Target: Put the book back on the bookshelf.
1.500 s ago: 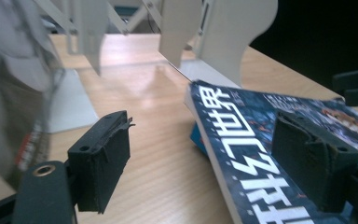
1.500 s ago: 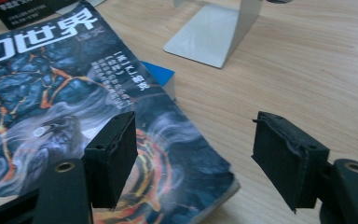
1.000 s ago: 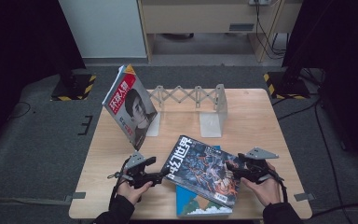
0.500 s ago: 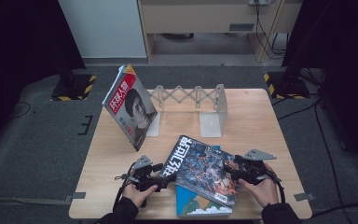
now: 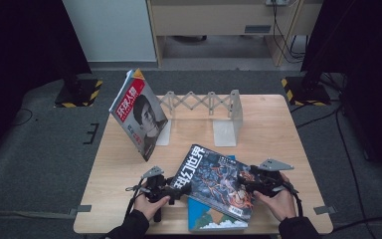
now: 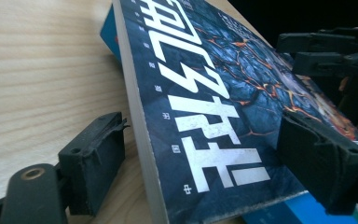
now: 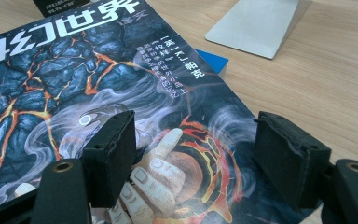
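The dark magazine you're working on lies skewed on the near-centre of the table, resting on top of a blue book whose corner pokes out at the near edge. Its cover is glossy: cracked blue-black rock w/ orange lava lines, big white characters, a pale hand near one corner; thick glued spine, pages a flat grey-white block. Your left gripper sits at the mag's left edge, jaws wide apart; in the left gripper view one black pad is down on the wood beside the spine, the other over the cover, neither pressing, so nothing is held. Your right gripper is at the mag's right side, jaws about halfway apart and just been opening; in the right gripper view the pads straddle the cover's corner w/o gripping it. Pads are matte black, ribbed, blocky. Farther back, a red-and-white magazine w/ a portrait leans upright against the left end of a grey metal accordion-style rack, which has flat L-shaped end plates. Table is pale wood-grain laminate, rectangular. Around it: grey carpet floor, black drapes either side, yellow-black striped bases, a light cabinet behind.
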`<state>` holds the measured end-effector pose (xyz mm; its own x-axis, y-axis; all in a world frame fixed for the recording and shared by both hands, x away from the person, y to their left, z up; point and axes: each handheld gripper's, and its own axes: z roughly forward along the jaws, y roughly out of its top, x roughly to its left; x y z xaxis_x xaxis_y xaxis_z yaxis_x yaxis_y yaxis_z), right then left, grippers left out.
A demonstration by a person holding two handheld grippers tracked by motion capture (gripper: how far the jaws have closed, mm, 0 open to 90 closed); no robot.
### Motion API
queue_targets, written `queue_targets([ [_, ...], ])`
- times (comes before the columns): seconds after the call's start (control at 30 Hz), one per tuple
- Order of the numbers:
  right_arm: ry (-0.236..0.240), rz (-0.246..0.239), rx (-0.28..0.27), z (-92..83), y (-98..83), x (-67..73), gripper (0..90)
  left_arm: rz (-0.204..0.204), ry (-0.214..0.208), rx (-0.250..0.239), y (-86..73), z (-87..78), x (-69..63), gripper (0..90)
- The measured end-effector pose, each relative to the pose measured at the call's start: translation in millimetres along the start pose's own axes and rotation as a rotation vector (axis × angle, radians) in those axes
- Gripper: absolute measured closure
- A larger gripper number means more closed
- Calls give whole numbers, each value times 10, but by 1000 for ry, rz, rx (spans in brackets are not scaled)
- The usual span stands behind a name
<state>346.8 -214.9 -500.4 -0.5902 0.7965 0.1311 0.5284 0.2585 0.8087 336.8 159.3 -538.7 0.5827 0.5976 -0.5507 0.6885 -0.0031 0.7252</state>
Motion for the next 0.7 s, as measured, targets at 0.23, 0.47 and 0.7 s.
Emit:
queue_targets([
  [0.23, -2, -5, 1, -1, -4, 3, 298, -1, -23, 19, 54, -74, -45, 324],
  [0.47, -7, -10, -8, -5, -10, 0, 301, -6, -105, -93, 167, -202, -136, 461],
  [0.7, -9, -18, -14, -7, -17, -2, 303, 50, -94, -72, 223, -49, -262, 488],
])
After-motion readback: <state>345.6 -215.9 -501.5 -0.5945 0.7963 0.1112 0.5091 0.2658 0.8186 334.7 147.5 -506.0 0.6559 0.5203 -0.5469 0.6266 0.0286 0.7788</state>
